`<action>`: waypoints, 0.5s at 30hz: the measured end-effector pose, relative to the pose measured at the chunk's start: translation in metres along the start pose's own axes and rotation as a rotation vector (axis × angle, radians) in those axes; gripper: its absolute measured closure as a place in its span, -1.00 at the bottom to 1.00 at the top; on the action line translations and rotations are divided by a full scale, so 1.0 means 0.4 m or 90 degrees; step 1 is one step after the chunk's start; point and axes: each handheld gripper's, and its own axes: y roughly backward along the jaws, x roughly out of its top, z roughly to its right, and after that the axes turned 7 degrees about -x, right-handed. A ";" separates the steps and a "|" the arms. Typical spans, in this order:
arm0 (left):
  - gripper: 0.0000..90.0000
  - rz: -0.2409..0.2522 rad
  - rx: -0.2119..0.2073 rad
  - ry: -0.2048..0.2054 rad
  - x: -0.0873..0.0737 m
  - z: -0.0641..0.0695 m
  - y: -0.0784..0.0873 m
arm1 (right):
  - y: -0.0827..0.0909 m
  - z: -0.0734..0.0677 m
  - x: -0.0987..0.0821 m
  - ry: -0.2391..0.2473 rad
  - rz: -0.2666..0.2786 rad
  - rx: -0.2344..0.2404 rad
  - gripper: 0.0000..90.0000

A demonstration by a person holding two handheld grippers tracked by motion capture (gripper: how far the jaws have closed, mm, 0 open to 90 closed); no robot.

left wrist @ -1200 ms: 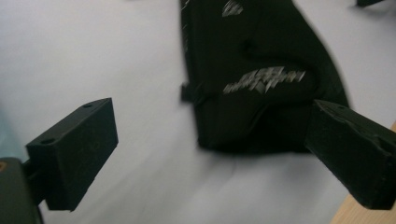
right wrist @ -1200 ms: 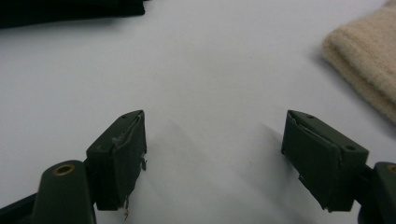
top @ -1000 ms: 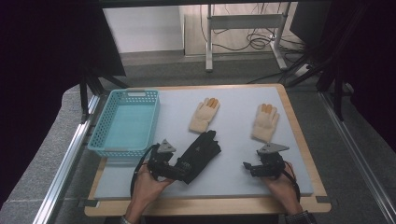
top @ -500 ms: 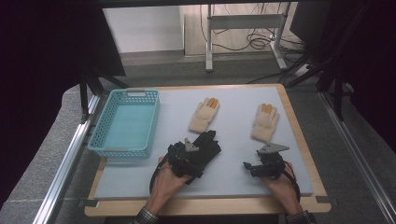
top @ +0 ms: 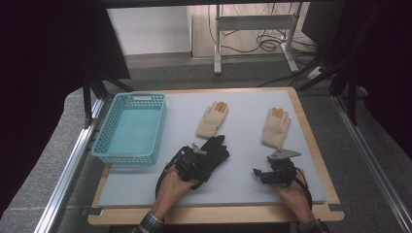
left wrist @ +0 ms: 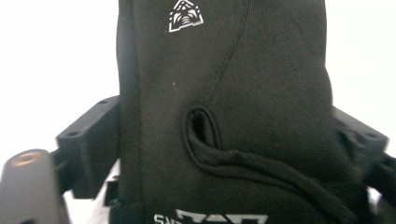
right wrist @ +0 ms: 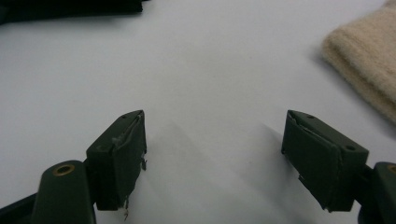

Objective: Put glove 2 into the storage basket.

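A black glove [top: 217, 147] lies at the middle of the grey mat, fingers pointing away. My left gripper [top: 200, 161] sits over its cuff end. In the left gripper view the glove [left wrist: 243, 70] fills the gap between the jaws of my left gripper [left wrist: 224, 140]. Those jaws have just been closing, and both now touch the glove's sides where the cloth bunches into a fold. My right gripper [top: 257, 173] rests on the mat at the right, pointing left. In its own view my right gripper [right wrist: 215, 140] stands open over bare mat.
Two beige gloves with orange fingertips lie farther back, one in the middle [top: 212, 120] and one at the right [top: 276, 127]; the right one's edge [right wrist: 369, 70] is near my right gripper. A turquoise basket [top: 127, 158] stands at the left of the mat [top: 243, 102].
My left hand moved right and forward from beside the black glove onto its cuff, and the jaws came in around it. The right hand stayed put.
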 end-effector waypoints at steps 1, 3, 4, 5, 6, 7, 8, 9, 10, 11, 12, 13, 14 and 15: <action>-0.54 0.000 0.000 0.000 0.000 0.000 0.000 | 0.000 0.000 0.000 0.000 0.000 0.000 -0.52; -0.17 0.007 -0.001 -0.001 -0.005 -0.006 0.017 | 0.000 0.000 0.000 0.001 0.000 0.000 -0.52; -0.01 0.007 -0.001 -0.001 -0.005 -0.006 0.017 | 0.000 0.000 0.000 0.001 0.000 0.000 -0.52; -0.01 0.008 -0.007 -0.001 -0.007 -0.008 0.020 | 0.000 0.000 0.000 0.000 0.000 0.000 -0.52; 0.06 0.011 -0.010 0.000 -0.009 -0.008 0.021 | 0.000 0.000 0.000 0.000 0.000 0.000 -0.52; 0.22 0.012 -0.015 -0.004 -0.010 -0.007 0.024 | 0.000 0.000 0.000 0.000 0.000 0.000 -0.52; 0.27 0.013 -0.015 -0.007 -0.010 -0.005 0.026 | 0.000 0.000 0.000 0.001 0.000 0.000 -0.52; 0.32 0.017 -0.007 -0.021 -0.011 0.002 0.029 | 0.000 0.000 0.000 0.001 0.000 0.000 -0.52; 0.37 0.017 -0.007 -0.021 -0.011 0.002 0.029 | 0.000 0.000 0.000 0.001 0.000 0.000 -0.52; 0.37 0.018 -0.002 -0.032 -0.010 0.007 0.032 | 0.000 0.000 0.000 0.001 0.000 0.000 -0.52; 0.40 0.018 0.001 -0.038 -0.010 0.009 0.034 | 0.000 0.000 0.000 0.001 0.000 0.000 -0.52; 0.48 0.029 -0.007 -0.041 -0.008 0.014 0.043 | 0.000 0.000 0.000 0.000 0.000 0.000 -0.52; 0.49 0.029 -0.007 -0.041 -0.008 0.014 0.043 | 0.000 0.000 0.000 0.000 0.000 0.000 -0.52; 0.49 0.037 -0.033 -0.039 -0.003 0.016 0.055 | 0.000 0.000 0.000 0.000 0.000 0.000 -0.52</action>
